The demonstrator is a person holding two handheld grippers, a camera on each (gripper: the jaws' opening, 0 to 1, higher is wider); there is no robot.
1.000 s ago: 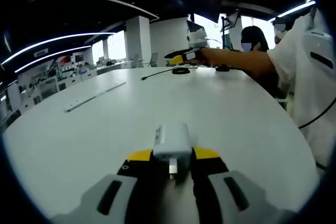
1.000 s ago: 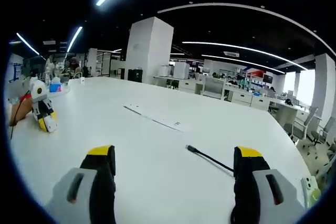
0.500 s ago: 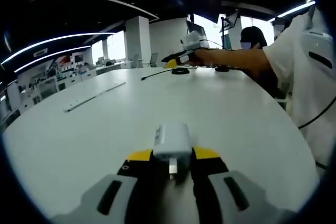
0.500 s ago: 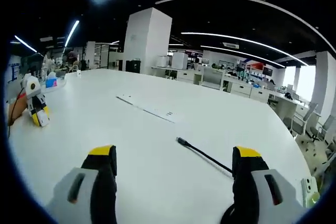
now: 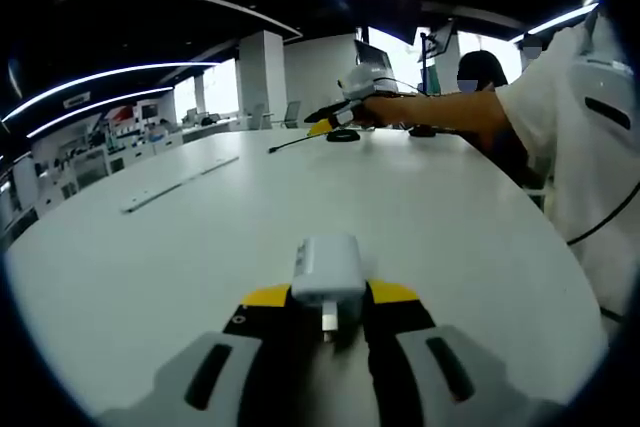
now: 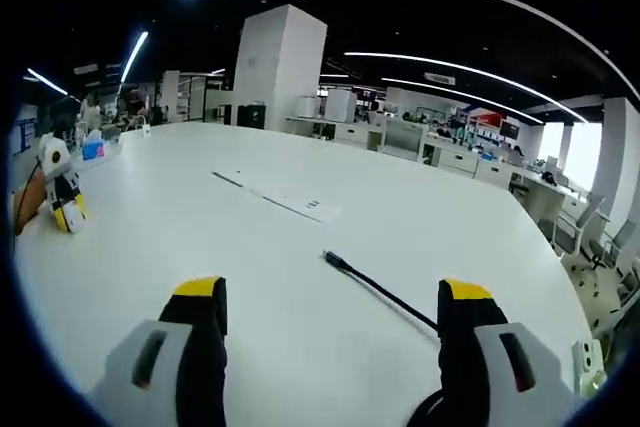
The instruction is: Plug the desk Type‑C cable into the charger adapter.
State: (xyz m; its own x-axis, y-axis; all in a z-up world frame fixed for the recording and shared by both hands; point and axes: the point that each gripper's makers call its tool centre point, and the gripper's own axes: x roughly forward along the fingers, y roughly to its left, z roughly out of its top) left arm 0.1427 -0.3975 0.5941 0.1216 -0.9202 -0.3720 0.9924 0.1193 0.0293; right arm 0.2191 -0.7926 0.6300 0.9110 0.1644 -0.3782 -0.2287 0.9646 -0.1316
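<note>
The charger adapter (image 5: 327, 272), a small white block, is gripped between the yellow-tipped jaws of the left claw (image 5: 325, 299), low over the white table (image 5: 200, 247). A metal part at its near end is seen between the jaws, so its far face appears to be turned away from the camera and toward the middle of the table, probably so that the socket is left free for the plug, though the socket itself cannot be made out. In the right gripper view, the right claw (image 6: 330, 297) is held wide apart with nothing between its jaws, just above the table, and the black cable (image 6: 375, 287) is seen lying on the surface just ahead, its free tip near the middle of the view and its run passing toward the right jaw. The jaws seem to be spread this way so that the cable end can be taken between them; the cable is not yet grasped. Farther off, a flat pale strip (image 6: 275, 199) lies on the table, well apart from the cable. In the left gripper view the right claw (image 5: 335, 119) is seen at the far side of the table, held out on the person's arm (image 5: 440, 112), with the cable (image 5: 300, 141) beside it.
</note>
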